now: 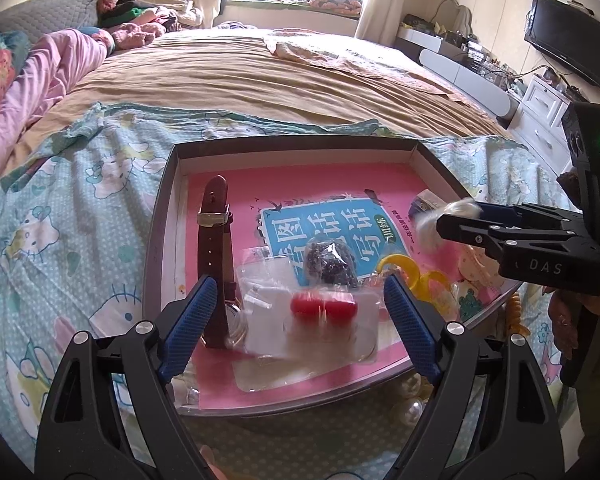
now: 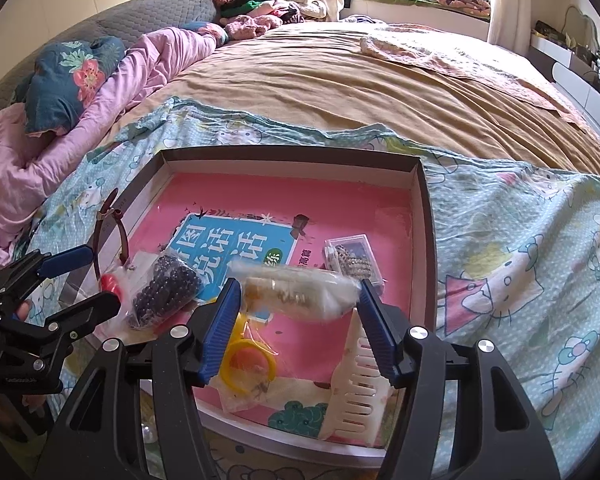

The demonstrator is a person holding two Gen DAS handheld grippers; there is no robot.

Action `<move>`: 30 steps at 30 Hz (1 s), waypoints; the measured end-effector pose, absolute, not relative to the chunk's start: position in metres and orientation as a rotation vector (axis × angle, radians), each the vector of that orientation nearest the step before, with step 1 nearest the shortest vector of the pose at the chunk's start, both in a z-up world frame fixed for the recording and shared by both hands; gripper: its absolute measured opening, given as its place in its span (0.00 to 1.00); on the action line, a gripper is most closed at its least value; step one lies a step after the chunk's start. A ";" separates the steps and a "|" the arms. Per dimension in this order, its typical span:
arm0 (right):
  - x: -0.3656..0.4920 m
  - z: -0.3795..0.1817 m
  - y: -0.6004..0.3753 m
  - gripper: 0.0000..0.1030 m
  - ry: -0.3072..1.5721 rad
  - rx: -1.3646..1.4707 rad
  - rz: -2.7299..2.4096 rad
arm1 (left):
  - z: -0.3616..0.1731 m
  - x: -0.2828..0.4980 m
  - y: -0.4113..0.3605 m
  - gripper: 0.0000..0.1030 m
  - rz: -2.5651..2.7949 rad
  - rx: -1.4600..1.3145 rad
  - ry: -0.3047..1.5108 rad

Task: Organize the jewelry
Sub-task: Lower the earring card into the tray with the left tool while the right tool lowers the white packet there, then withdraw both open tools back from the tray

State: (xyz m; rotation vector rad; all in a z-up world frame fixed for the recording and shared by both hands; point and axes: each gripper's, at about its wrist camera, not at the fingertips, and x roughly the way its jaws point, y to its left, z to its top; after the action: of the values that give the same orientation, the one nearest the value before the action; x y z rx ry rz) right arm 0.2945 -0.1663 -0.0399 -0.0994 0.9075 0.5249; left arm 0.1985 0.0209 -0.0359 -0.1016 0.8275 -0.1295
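A shallow box (image 1: 168, 216) lined with a pink book lies on the bed; it also shows in the right wrist view (image 2: 425, 216). In it are a brown-strapped watch (image 1: 214, 240), a bag of dark beads (image 1: 331, 262), a bag with a red piece (image 1: 323, 308), a yellow ring (image 2: 248, 364), a cream comb (image 2: 355, 384) and a small clear case (image 2: 349, 258). My left gripper (image 1: 300, 312) is open over the red piece's bag. My right gripper (image 2: 298, 304) is shut on a clear bag of pale jewelry (image 2: 296, 292), held above the box.
The box rests on a Hello Kitty sheet (image 1: 60, 240) over a tan bedspread (image 1: 260, 80). Pearl beads (image 1: 411, 400) lie outside the box's near edge. Pink bedding and pillows (image 2: 60, 100) are at the left; a dresser and TV (image 1: 571, 40) stand at the right.
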 end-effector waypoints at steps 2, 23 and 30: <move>0.293 -0.038 -0.169 0.58 0.902 -0.089 0.528 | -0.036 0.198 0.021 0.75 -0.129 -0.099 0.828; 0.243 0.020 -0.224 0.82 0.768 0.012 0.511 | 0.009 0.170 0.017 0.90 -0.132 -0.113 0.741; 0.227 0.030 -0.239 0.85 0.740 0.026 0.501 | 0.026 0.155 0.013 0.91 -0.126 -0.103 0.700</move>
State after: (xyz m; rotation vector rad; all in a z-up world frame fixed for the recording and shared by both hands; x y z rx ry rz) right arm 0.2272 -0.2389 0.0301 0.0259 0.7395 0.5012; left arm 0.1552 0.0132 0.0263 -0.1026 0.7005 -0.1262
